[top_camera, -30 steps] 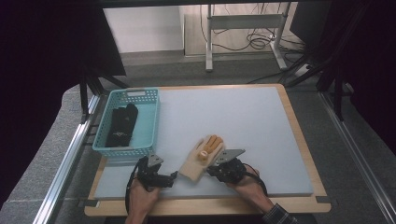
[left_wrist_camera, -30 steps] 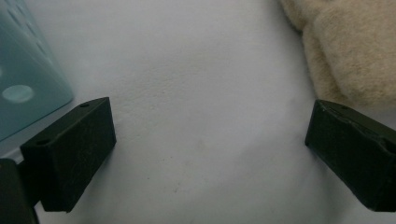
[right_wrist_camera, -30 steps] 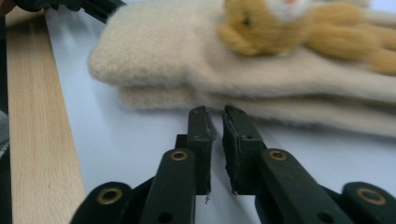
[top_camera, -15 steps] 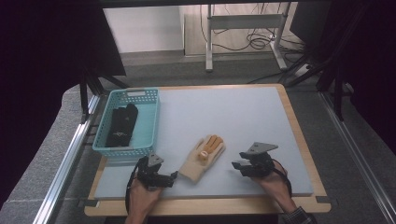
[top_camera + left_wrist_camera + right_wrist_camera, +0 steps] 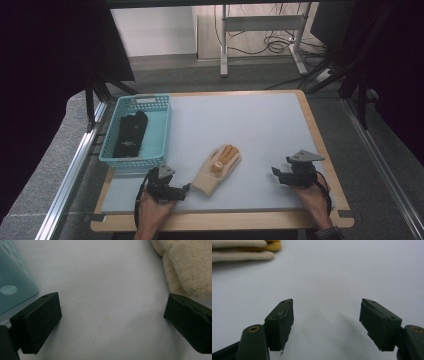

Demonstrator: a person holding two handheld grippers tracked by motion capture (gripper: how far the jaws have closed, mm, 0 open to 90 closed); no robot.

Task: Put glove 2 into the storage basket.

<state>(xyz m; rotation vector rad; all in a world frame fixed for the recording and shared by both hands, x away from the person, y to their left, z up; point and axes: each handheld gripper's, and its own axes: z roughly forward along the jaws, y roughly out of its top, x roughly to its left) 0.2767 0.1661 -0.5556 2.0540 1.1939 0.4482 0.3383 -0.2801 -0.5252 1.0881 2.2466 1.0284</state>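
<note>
Centrally placed on the table's grey mat [image 5: 240,120]: glove [image 5: 217,168], cream with orange fingertips, lying flat, palm up. Left of glove, well apart — blue basket [image 5: 136,131] holding dark folded items [image 5: 129,134]. Just beside glove's cuff, at its left: left gripper [image 5: 184,190], jaws spread wide, nothing between them, one jaw near the cuff but whether touching cannot be told. Right of glove, well apart — right gripper [image 5: 276,173], jaws likewise wide open and empty, over bare mat. Glove fingers [image 5: 242,250] seen at upper left in right gripper view.
</note>
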